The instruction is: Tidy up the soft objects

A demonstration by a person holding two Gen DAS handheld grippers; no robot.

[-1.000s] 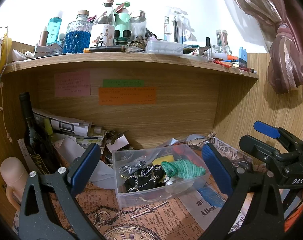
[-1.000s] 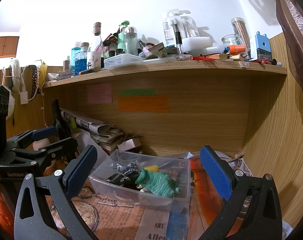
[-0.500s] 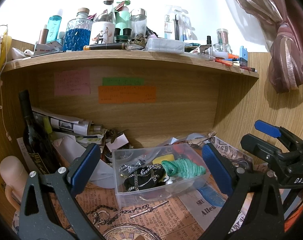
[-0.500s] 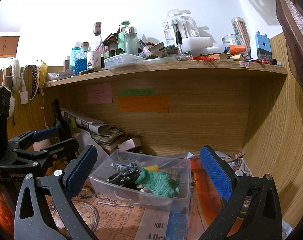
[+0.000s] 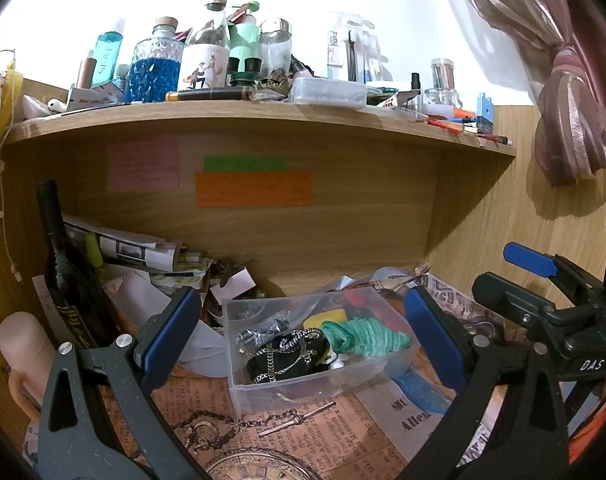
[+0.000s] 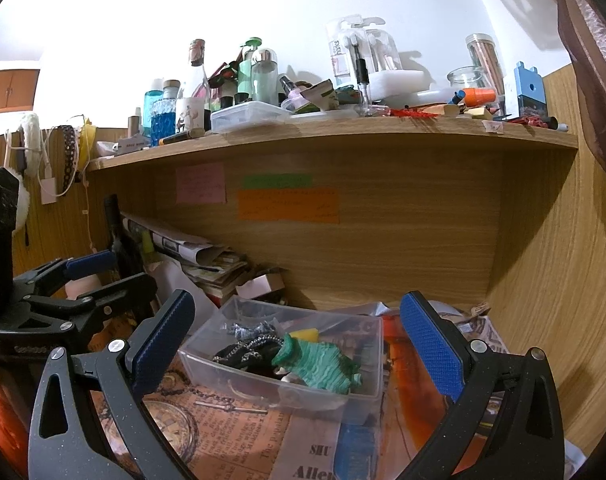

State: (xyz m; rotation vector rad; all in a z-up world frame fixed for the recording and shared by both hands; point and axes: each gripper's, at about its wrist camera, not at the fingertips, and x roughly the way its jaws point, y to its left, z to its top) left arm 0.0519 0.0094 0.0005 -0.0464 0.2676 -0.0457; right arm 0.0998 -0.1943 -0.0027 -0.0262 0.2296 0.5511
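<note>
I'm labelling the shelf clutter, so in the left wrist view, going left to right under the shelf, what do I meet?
Dark wine bottle → rolled newspapers → clear plastic bin holding a black cord bundle, then a green cord bundle → right tool.

Hardly any change over last second. Left tongs (image 5: 303, 332) lifted slightly: in left view, shelf (image 5: 259, 120) and clear box (image 5: 319, 364) sit slightly lower in frame than before. Right tongs (image 6: 297, 338) view unchanged; left tongs at its left edge (image 6: 75, 276) drifted marginally down and left. Both tongs' jaw gap same width as earlier. Green bundle (image 5: 363, 336) and black strap (image 5: 287, 356) in box not shifted.
</note>
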